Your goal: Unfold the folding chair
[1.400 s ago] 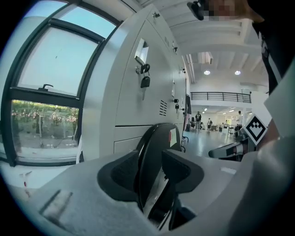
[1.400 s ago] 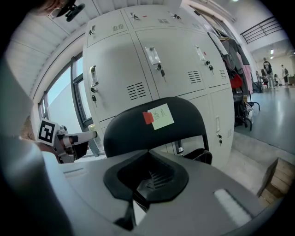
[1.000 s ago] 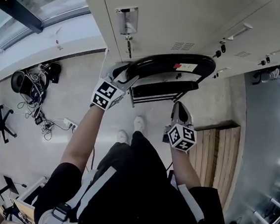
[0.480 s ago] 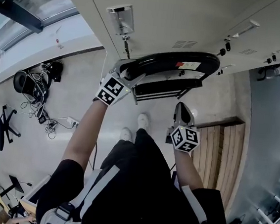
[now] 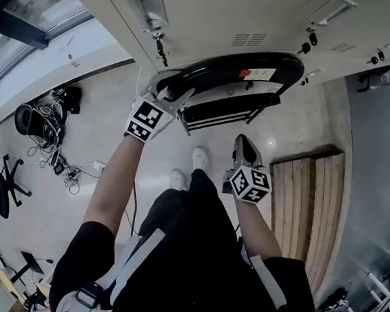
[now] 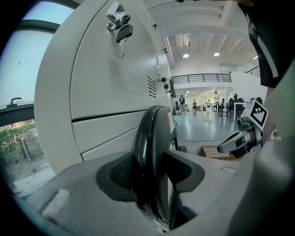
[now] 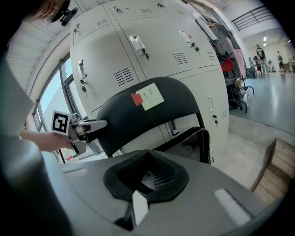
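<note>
Jaws of the left gripper [image 5: 175,100] have just been closing and clamp the black backrest rim at the left end of the chair [image 5: 217,74]. The chair stands folded against the lockers [image 5: 217,12]. In front of the chair's right half, the right gripper [image 5: 245,144] hangs clear of it, jaws closed on nothing.

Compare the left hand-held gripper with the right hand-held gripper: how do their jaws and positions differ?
The left hand-held gripper has the chair backrest edge between its jaws, which have just been closing onto it; the right hand-held gripper is shut on nothing. The left one is up at the backrest's end; the right one hangs lower, clear of it. Both point toward the backrest.
</note>
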Available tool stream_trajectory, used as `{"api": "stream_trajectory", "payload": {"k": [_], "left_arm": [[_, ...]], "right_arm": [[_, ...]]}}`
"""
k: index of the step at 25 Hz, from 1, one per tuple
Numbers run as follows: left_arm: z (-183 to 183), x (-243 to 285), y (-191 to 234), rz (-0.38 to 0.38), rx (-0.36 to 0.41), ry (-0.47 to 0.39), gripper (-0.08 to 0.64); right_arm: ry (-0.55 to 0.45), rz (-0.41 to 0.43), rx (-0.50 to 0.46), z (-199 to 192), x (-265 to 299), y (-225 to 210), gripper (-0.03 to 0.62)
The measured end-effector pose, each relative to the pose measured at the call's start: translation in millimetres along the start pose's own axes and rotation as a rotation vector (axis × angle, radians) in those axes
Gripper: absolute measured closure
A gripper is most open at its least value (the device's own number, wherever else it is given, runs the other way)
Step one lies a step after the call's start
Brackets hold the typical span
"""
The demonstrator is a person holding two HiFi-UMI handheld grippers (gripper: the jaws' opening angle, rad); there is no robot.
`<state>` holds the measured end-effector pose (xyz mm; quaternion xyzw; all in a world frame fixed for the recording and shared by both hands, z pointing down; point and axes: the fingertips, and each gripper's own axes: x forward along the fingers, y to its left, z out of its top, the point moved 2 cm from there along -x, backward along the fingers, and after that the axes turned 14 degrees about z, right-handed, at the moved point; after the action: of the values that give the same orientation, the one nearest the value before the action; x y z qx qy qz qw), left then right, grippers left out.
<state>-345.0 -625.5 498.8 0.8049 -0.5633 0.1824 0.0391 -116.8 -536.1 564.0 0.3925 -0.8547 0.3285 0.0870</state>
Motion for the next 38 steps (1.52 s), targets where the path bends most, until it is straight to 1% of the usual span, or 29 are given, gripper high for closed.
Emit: {"api": "stream_trajectory", "payload": {"k": [2, 6, 7, 8, 9, 12, 16, 17, 20, 22, 24, 27, 31, 34, 36, 38], "left_arm": [[1.8, -4.5, -4.9, -0.009, 0.010, -0.025, 0.379], [3.4, -15.7, -19.6, -0.033, 0.015, -0.049, 0.382], [3.7, -18.8, -23.0, -0.038, 0.016, -0.050, 0.383], [3.9, -22.0, -26.3, -0.043, 0.015, -0.050, 0.385], [3.9, -25.0, -29.5, -0.046, 0.014, -0.048, 0.386], [3.8, -33.1, -39.4, -0.048, 0.008, -0.034, 0.388], [4.2, -44.6, -56.3, -0.068, 0.013, -0.030, 0.391], [4.3, -46.8, -59.9, -0.072, 0.014, -0.029, 0.391], [4.1, -50.4, -64.7, -0.074, 0.015, -0.023, 0.393], [3.8, -52.9, -67.3, -0.080, 0.018, -0.022, 0.393], [3.4, -56.0, -71.1, -0.093, 0.019, -0.024, 0.394], [3.0, -60.4, -76.5, -0.103, 0.020, -0.017, 0.396], [4.3, -65.9, -83.2, -0.117, 0.034, 0.001, 0.397], [4.2, -70.8, -90.7, -0.128, 0.033, -0.007, 0.400], [4.0, -73.4, -92.7, -0.124, 0.033, -0.014, 0.400], [3.7, -74.5, -93.8, -0.127, 0.035, -0.015, 0.400]], "right_arm": [[0.009, -0.007, 0.038, -10.5, 5.9, -2.0, 0.586], [0.008, -0.046, 0.154, -21.9, 22.7, -13.0, 0.586], [0.008, -0.054, 0.185, -23.1, 28.4, -15.4, 0.573], [0.009, -0.063, 0.217, -24.2, 34.0, -17.9, 0.499], [0.012, -0.077, 0.252, -25.6, 39.1, -21.0, 0.469], [0.016, -0.136, 0.366, -31.9, 50.6, -32.5, 0.429], [-0.004, -0.202, 0.498, -38.5, 60.2, -42.4, 0.351], [-0.009, -0.234, 0.513, -39.2, 60.0, -44.1, 0.342], [0.001, -0.322, 0.516, -43.8, 58.7, -44.3, 0.347], [0.012, -0.354, 0.559, -51.7, 59.0, -43.1, 0.313], [0.007, -0.366, 0.617, -58.5, 60.0, -43.2, 0.296], [-0.005, -0.380, 0.656, -61.0, 62.1, -49.0, 0.293], [-0.027, -0.413, 0.700, -60.3, 64.6, -70.9, 0.296], [0.025, -0.395, 0.733, -71.3, 70.6, -69.7, 0.305], [0.046, -0.399, 0.745, -79.7, 75.9, -57.2, 0.327], [0.015, -0.419, 0.736, -82.0, 77.5, -51.2, 0.365]]}}
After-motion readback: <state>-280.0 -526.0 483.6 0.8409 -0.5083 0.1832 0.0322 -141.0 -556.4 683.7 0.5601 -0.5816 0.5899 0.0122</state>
